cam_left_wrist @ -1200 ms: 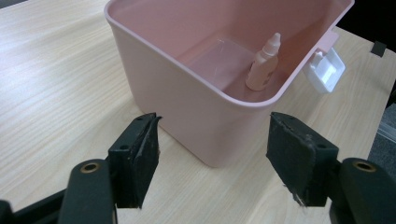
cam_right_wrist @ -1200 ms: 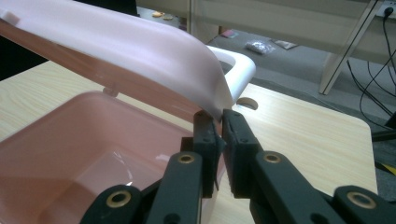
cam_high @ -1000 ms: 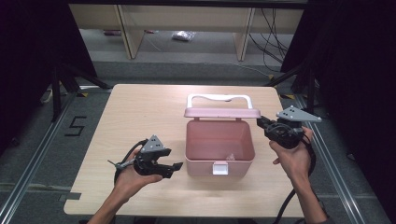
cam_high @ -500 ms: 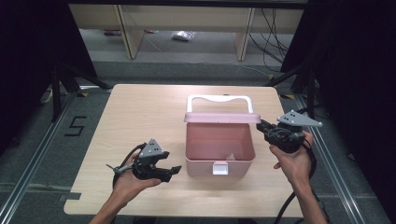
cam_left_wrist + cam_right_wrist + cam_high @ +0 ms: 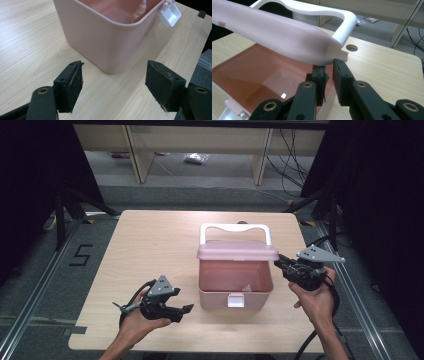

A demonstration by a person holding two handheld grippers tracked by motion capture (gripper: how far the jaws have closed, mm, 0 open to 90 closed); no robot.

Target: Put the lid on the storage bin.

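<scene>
1. High view: pink box point(image 5: 235, 282) centre of bench point(image 5: 150, 245), lid point(image 5: 237, 251) raised; right hand-held gripper point(image 5: 281, 262) at lid's right end.
2. Left gripper view: left hand-held gripper point(image 5: 113, 82) wide open, lower frame, box corner ahead; it should brace box.
3. Right gripper view: jaws nearly closed under lid edge point(image 5: 322, 53), w/ box wall between; ease lid slowly.

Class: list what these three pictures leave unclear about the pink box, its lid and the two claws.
- High view: the small item in the pink box is too small to name.
- Left gripper view: the box wall hides most of the small white bottle; the left claw stands open.
- Right gripper view: the lid covers the tips of the right claw, so whether it pinches the lid's edge or only props it is unclear.
</scene>
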